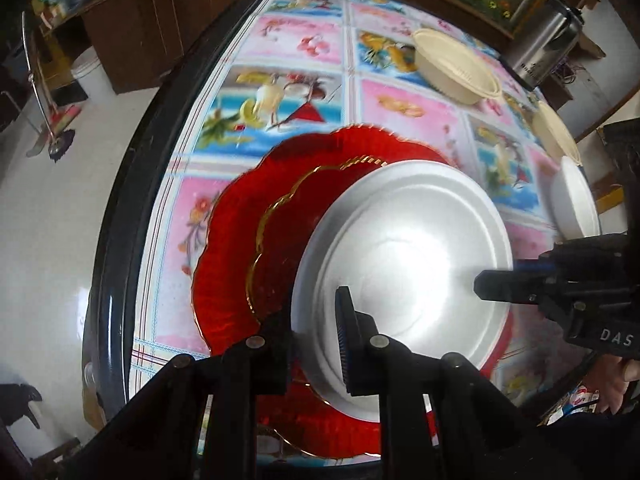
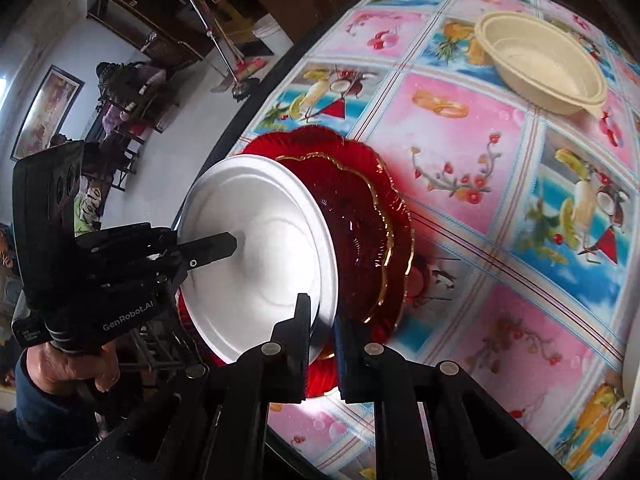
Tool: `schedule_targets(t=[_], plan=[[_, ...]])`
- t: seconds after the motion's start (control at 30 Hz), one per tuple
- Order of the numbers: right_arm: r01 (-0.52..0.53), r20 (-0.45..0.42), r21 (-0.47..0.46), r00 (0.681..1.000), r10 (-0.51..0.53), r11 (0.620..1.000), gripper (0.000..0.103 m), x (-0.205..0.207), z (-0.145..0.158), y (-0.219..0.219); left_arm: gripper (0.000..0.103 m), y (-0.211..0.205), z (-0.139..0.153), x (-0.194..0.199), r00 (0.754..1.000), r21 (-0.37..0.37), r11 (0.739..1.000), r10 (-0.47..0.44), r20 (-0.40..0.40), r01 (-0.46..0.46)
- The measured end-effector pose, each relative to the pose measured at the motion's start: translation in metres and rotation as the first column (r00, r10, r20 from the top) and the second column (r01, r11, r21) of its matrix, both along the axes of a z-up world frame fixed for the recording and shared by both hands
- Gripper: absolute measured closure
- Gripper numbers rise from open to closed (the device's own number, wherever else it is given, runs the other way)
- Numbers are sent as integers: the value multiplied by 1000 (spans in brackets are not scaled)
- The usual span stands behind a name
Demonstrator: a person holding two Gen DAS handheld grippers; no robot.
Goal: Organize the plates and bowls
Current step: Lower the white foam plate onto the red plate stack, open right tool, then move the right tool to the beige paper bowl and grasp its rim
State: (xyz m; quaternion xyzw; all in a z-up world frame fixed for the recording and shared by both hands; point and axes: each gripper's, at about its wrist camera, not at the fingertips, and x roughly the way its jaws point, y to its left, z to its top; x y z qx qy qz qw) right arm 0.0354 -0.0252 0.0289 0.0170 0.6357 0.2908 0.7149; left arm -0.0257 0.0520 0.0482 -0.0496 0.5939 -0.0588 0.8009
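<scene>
A white plate (image 1: 404,280) (image 2: 260,260) is held tilted over two stacked red scalloped plates (image 1: 236,248) (image 2: 360,220), the smaller one gold-rimmed, on the flowered tablecloth. My left gripper (image 1: 316,344) is shut on the white plate's near rim; it also shows in the right wrist view (image 2: 216,250). My right gripper (image 2: 322,344) is shut on the plate's opposite rim and also shows in the left wrist view (image 1: 496,286). A cream bowl (image 1: 456,66) (image 2: 544,76) sits farther back.
Another cream bowl (image 1: 556,132) and a white bowl (image 1: 572,200) stand at the right of the table. A steel kettle (image 1: 548,40) stands at the back right. The table's black edge (image 1: 132,184) runs along the left, with floor beyond.
</scene>
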Motion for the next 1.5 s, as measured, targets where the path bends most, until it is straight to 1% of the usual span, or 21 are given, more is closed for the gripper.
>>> schedule_targets(t=[0.1, 0.27, 0.37, 0.4, 0.43, 0.47, 0.5, 0.53, 0.6, 0.73, 0.8, 0.83, 0.87, 0.93, 1.0, 1.1, 1.17, 1.23, 1.33, 1.5], plan=[[-12, -1, -21, 1000, 12, 1000, 91, 2, -6, 8, 87, 3, -7, 3, 1000, 8, 1000, 7, -8, -7], [-13, 12, -37, 1000, 13, 999, 89, 5, -11, 15, 87, 6, -8, 5, 1000, 7, 1000, 21, -1, -21], [-12, 9, -44, 1000, 13, 999, 88, 6, -13, 16, 81, 6, -7, 7, 999, 4, 999, 32, 2, -32], [-8, 9, -43, 1000, 8, 999, 86, 7, -14, 16, 76, 7, -5, 6, 999, -6, 999, 38, 7, -38], [0, 8, -34, 1000, 1, 999, 81, 7, -13, 13, 66, 8, -3, 5, 999, -17, 999, 42, 11, -42], [2, 6, -24, 1000, -2, 1000, 79, 8, -12, 12, 60, 9, 0, 5, 999, -24, 999, 46, 19, -46], [6, 12, -16, 1000, -6, 1000, 78, 9, -8, 9, 51, 9, 3, 5, 998, -23, 999, 50, 28, -49], [8, 20, -14, 1000, -7, 1000, 78, 9, -6, 7, 47, 9, 8, 4, 998, -13, 998, 54, 38, -54], [12, 41, 8, 999, -12, 1000, 78, 9, 5, -3, 46, 10, 16, 3, 996, 2, 998, 61, 59, -62], [61, 77, 43, 995, -64, 997, 78, 21, 23, -32, 46, 14, 31, 0, 993, -14, 997, 75, 89, -74], [120, 96, 26, 988, -122, 992, 78, 39, 27, -54, 46, 13, 39, -3, 991, -17, 997, 77, 110, -76], [170, 107, 28, 979, -172, 985, 78, 53, 29, -69, 45, 11, 43, -5, 990, -21, 997, 75, 116, -72], [197, 119, 33, 973, -199, 980, 78, 63, 32, -77, 44, 10, 45, -6, 990, -25, 997, 71, 120, -68], [247, 157, 2, 957, -244, 969, 78, 89, 36, -92, 43, 5, 48, -11, 990, -28, 998, 54, 126, -51], [296, 165, -5, 942, -292, 955, 78, 114, 38, -105, 43, 0, 50, -13, 991, -31, 999, 42, 130, -39], [342, 161, -29, 929, -334, 939, 78, 152, 33, -110, 43, -8, 49, -18, 992, -32, 999, 23, 123, -19], [334, 161, -63, 933, -320, 941, 78, 173, 25, -107, 43, -13, 47, -20, 993, -28, 1000, 11, 118, -7], [347, 127, -80, 933, -336, 934, 78, 188, 12, -108, 43, -16, 45, -22, 994, -38, 999, 1, 111, 3], [336, 104, -132, 940, -324, 932, 78, 202, -6, -106, 43, -21, 44, -24, 994, -22, 1000, -18, 109, 20], [293, 84, -194, 956, -281, 936, 78, 205, -24, -101, 43, -23, 44, -23, 993, -22, 999, -31, 110, 34]])
